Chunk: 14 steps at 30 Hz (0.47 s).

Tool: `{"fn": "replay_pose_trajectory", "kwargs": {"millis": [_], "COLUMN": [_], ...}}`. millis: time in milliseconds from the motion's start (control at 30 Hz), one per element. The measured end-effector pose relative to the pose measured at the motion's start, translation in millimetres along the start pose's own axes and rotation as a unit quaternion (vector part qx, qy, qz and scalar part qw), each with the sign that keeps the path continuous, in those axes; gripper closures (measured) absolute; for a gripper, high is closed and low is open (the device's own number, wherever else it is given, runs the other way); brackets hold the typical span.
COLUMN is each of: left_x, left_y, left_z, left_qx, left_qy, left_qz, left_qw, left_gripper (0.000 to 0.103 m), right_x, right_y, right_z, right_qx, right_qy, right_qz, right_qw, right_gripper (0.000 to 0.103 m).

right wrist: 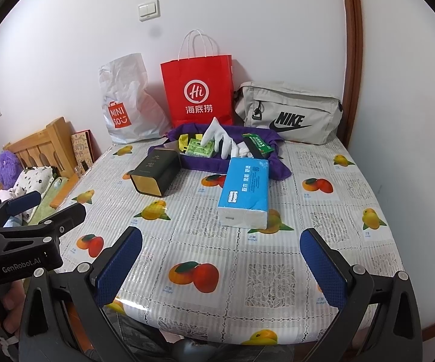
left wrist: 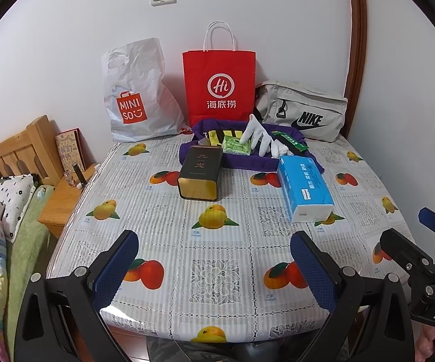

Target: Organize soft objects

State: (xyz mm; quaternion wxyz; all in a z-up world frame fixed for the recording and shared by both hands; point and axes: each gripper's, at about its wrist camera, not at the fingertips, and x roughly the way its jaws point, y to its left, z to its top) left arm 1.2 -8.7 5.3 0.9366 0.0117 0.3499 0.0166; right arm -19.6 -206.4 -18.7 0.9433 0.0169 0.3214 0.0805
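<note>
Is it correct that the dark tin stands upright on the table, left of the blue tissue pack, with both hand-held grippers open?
Not quite: the dark tin lies on its side, as the left wrist view shows. It is left of the blue tissue pack on the table, and both the left hand-held gripper and the right hand-held gripper are open.

My left black two-finger gripper with blue ribbed pads (left wrist: 214,267) is held low at six o'clock, jaws spread wide, nothing between them. My right black gripper with the same blue pads (right wrist: 221,267) sits level beside it, at three o'clock from the left, equally wide apart and empty. My bare hand (right wrist: 7,306) wraps the left handle.
</note>
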Motion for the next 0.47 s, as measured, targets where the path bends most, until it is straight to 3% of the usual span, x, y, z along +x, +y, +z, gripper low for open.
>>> {"fn": "replay_pose_trajectory", "kwargs": {"millis": [467], "left_x": [-0.6], "left_y": [0.7], "left_z": [-2.1], "left_qx": [-0.003], "left_qy": [-0.004], "left_qz": [0.001], "left_qw": [1.0000], "left_gripper": [0.001], "right_x": [1.6], "right_y": [-1.5], "right_z": [-0.8], "right_qx": [-0.002], "right_qy": [0.001], "right_qz": [-0.002], "right_qw": [1.000], "right_gripper": [0.000]}}
